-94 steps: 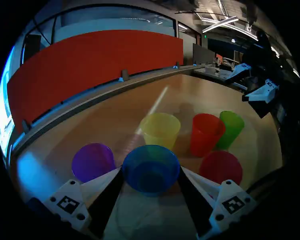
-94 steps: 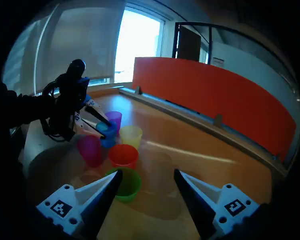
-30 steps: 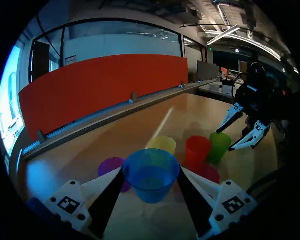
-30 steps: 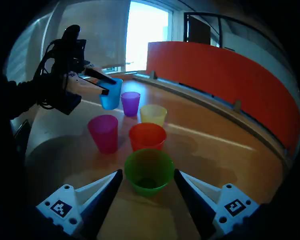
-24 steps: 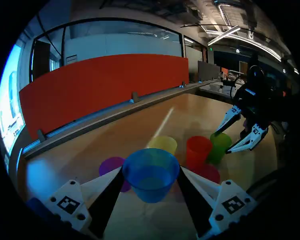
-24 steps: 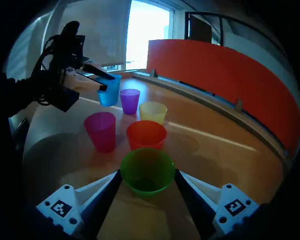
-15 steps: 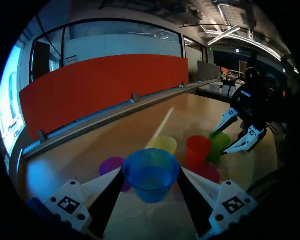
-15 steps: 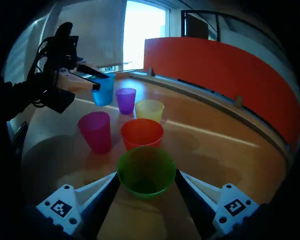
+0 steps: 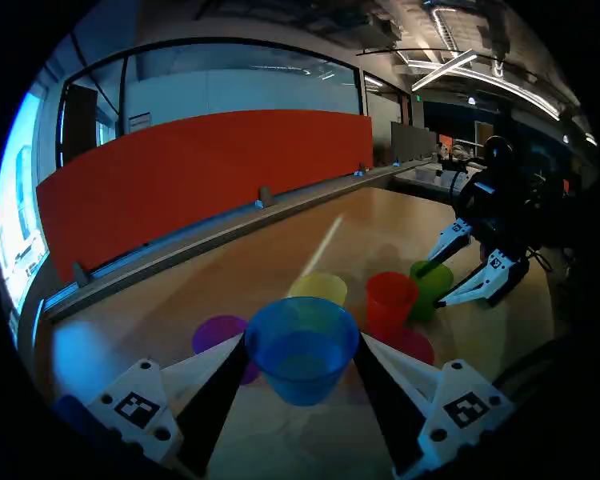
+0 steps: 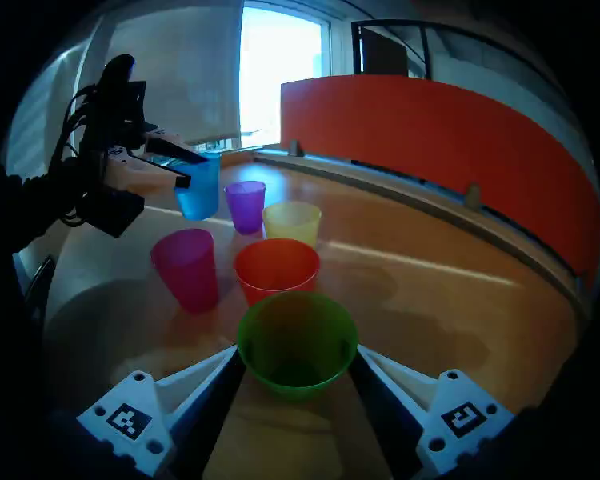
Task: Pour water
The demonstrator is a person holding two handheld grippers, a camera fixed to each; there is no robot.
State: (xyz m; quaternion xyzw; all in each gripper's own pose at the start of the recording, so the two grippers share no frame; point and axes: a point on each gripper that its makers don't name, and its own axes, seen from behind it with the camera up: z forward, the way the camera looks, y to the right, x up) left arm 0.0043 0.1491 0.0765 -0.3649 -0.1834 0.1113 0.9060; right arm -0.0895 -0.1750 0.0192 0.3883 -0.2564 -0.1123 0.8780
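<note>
— What do I have in the left one?
— Your left gripper (image 9: 300, 350) holds the blue cup (image 9: 302, 356). The fingers stand wide apart, one on each side, and press on its wall. In the right gripper view the cup hangs upright above the table (image 9: 244, 264), just beside the purple cup (image 10: 245, 204). A paler layer lies low inside it, and I cannot tell if it is water.
— And the right one?
— Your right gripper (image 10: 297, 354) has the green cup (image 10: 297, 336) between its fingers. They are also wide apart, and both touch the cup. I cannot tell whether it is off the table.
— How is the surface?
— It is smooth light wood with a pale streak of reflected light. The red cup (image 10: 276, 268), the yellow cup (image 10: 291, 222) and the pink cup (image 10: 186, 268) stand on it close together.
— And the room?
— A long orange partition (image 9: 204, 164) runs along the far edge of the table. There is a bright window (image 10: 280, 72) behind the left gripper, and strip lights (image 9: 444, 68) on a dark ceiling.
</note>
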